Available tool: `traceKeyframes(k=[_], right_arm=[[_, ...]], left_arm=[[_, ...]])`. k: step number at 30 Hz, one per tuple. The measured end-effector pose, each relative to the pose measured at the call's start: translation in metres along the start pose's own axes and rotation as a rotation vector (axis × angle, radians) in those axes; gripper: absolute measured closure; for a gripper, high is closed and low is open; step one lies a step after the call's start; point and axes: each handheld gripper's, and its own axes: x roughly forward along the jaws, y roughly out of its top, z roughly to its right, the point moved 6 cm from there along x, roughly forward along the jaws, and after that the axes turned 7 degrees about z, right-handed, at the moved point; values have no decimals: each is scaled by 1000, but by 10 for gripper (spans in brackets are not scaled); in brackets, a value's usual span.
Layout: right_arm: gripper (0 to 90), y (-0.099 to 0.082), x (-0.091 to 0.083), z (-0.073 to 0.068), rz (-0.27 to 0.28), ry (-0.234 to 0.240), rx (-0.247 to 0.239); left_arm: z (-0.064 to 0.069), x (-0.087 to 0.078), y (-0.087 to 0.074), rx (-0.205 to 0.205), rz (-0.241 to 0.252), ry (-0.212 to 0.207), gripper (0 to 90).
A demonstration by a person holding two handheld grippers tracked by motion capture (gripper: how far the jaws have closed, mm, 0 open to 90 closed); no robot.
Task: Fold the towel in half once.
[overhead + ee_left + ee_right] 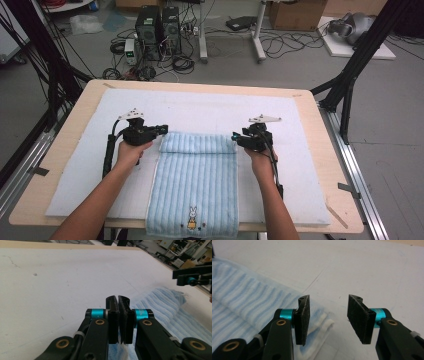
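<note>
Closest to the lens in the high view is the embroidered bunny on the towel, right where the blue striped cloth hangs over the near edge of the table. That towel runs lengthwise away from the person, lying on a white mat, and its far end is rolled or folded over into a fat little bolster sitting across the strip. Looks to me like a roll-up job, started from the far end and working back toward the bunny.

2 grippers, 1 at each end of that roll. The left gripper sits at the roll's left end with its pads pressed together; in the left gripper view there's barely a sliver between them and blue cloth lies just below and beside the pads. Can't honestly say if any fabric is caught in there or if they just closed on nothing.

The right gripper is at the other end, jaws spread. In the right gripper view the folded corner of the towel sits under the left pad, not squeezed, with bare mat under the gap.

My guess why they're placed like that: 1 tool per end keeps the roll square, so it doesn't go cone-shaped as it turns. Right side still needs a real bite first.
</note>
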Motion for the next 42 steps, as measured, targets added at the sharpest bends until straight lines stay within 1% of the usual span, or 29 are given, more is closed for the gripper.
traceKeyframes(k=[1,4,5,6,7,8,9,10,11,12,15,19,22,25,26,28,30,32,34,38,39,42], right_arm=[[521,2,6,-1,-10,1,-11],[500,1,24,-4,-79,6,-17],[486,-1,30,-4,-96,14,-5],[491,-3,34,-4,-114,24,14],[522,-5,36,-4,-121,39,29],[577,-7,38,-5,-131,49,34],[657,-8,38,-5,-142,58,33],[739,-9,38,-5,-148,69,24],[799,-9,37,-6,-138,79,8],[816,-8,35,-7,-124,84,-1],[828,-4,30,-8,-96,90,-29],[828,1,19,-10,-45,68,-53],[827,2,11,-12,-12,66,-61],[826,0,2,-17,5,73,-62],[825,0,-2,-18,3,74,-63],[825,1,-9,-23,31,77,-77],[824,0,-16,-29,37,79,-93],[822,-5,-23,-34,31,83,-110],[822,-12,-30,-39,42,89,-127],[822,-26,-45,-49,54,106,-140],[822,-30,-48,-51,58,109,-142],[822,-40,-60,-56,64,121,-140]], left_arm=[[0,0,0,0,1,-1,863],[0,0,0,3,-1,1,863],[0,0,0,5,-5,1,863],[0,0,-1,4,-5,1,863],[0,0,-1,4,-6,1,863],[0,-1,-1,6,-5,1,863],[0,-1,-1,8,-6,0,863],[0,-1,-1,8,-6,-1,863],[0,-1,-1,3,-3,-2,863],[0,-1,-1,4,-2,-2,864],[1,-3,0,9,1,-8,864],[1,-6,1,11,4,-10,865],[4,-9,1,13,1,-19,865],[9,-14,1,12,15,-27,865],[10,-16,0,14,15,-30,865],[13,-21,-3,9,19,-34,865],[17,-27,-7,4,26,-38,865],[22,-33,-11,4,30,-44,865],[27,-39,-16,5,30,-48,865],[36,-49,-29,-4,28,-56,865],[39,-52,-33,-8,22,-62,865],[49,-58,-44,9,0,-66,865]])
